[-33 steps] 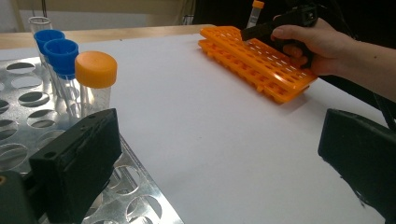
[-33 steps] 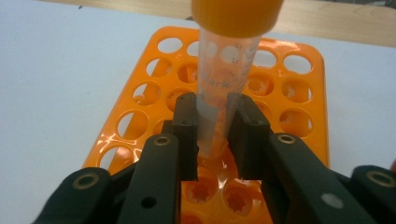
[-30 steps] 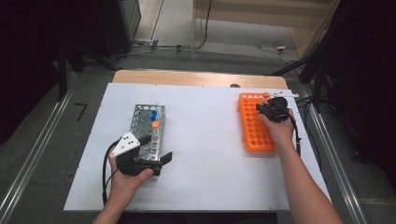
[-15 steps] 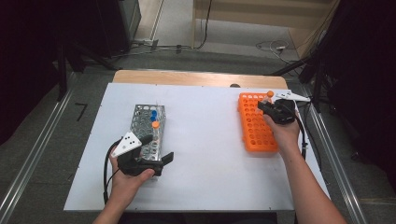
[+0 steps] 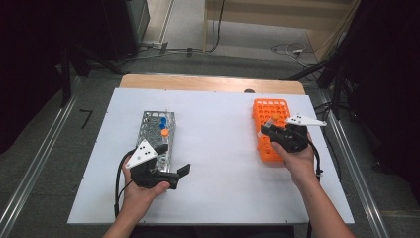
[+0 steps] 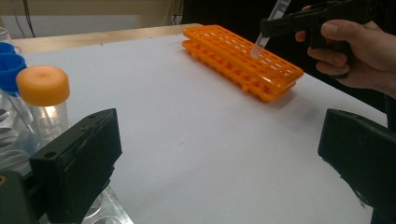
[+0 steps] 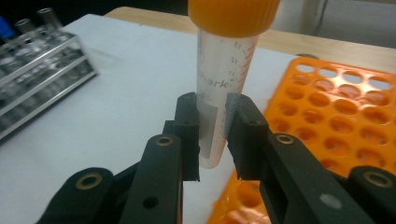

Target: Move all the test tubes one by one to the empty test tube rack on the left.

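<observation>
My right gripper is shut on a clear tube with an orange cap, gripping its lower part and holding it upright. In the high view the right gripper holds the tube over the middle of the orange rack. The left gripper view shows the tube's tip hanging just above that orange rack. My left gripper rests open beside the near end of the metal rack, with nothing between its jaws. The metal rack holds an orange-capped tube and blue-capped tubes.
Both racks stand on a white board over a wooden table. A wide bare stretch of board lies between the racks. Cables and dark equipment lie on the floor beyond the table.
My right gripper has carried the tube from the far end of the orange rack toward its middle, nearer the person, and a little higher. The left gripper has stayed put.
</observation>
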Tool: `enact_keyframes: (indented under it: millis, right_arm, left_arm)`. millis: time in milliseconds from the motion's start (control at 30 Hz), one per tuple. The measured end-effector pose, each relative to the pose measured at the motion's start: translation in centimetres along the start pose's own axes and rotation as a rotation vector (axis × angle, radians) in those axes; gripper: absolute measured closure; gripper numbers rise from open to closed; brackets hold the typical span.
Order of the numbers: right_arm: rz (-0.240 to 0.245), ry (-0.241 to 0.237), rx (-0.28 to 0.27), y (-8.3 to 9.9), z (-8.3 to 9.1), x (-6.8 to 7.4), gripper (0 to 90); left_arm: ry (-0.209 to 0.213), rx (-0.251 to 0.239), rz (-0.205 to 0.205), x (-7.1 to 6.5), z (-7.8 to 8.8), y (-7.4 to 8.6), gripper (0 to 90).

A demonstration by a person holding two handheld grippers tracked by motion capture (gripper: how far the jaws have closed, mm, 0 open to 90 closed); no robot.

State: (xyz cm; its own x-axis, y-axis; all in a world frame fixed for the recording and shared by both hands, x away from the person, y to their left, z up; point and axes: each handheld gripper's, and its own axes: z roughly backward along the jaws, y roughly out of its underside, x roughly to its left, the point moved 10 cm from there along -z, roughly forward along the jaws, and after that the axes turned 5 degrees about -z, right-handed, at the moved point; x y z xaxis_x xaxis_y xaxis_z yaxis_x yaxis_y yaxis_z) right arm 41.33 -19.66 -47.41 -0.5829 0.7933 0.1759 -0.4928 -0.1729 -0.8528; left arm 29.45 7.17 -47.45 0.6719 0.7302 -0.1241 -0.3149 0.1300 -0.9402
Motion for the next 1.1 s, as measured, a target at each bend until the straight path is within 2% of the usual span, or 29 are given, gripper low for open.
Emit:
enact_keyframes:
  millis: [433, 667, 800, 867, 967, 1000, 1100]
  right_arm:
    - [0.073, -0.142, 0.019, 2.8, 1.2, 6.8, 72.8]
    - [0.129, -0.222, 0.041, 3.9, 1.3, 10.7, 72.8]
    - [0.156, -0.254, 0.064, 4.6, 1.0, 12.6, 72.7]
    - [0.171, -0.268, 0.071, 4.9, 0.9, 13.4, 72.8]
    - [0.186, -0.289, 0.077, 5.1, 0.9, 14.5, 72.7]
    - [0.193, -0.296, 0.083, 5.3, 0.9, 14.9, 72.8]
    - [0.207, -0.308, 0.091, 5.6, 0.7, 15.6, 72.8]
  left_arm:
    - [0.048, -0.003, -0.031, -1.7, -0.3, -0.5, 0.9]
    - [0.100, -0.009, -0.052, -3.2, -0.8, -0.9, 4.9]
    - [0.143, -0.014, -0.059, -4.2, -0.9, -1.1, 6.3]
    - [0.187, -0.001, -0.057, -4.9, -1.1, -1.1, 5.9]
    - [0.206, 0.006, -0.061, -5.4, -1.3, -1.0, 6.4]
    - [0.199, 0.008, -0.067, -5.5, -1.3, -1.0, 6.5]
    - [0.206, -0.013, -0.075, -5.9, -1.3, -1.4, 9.2]
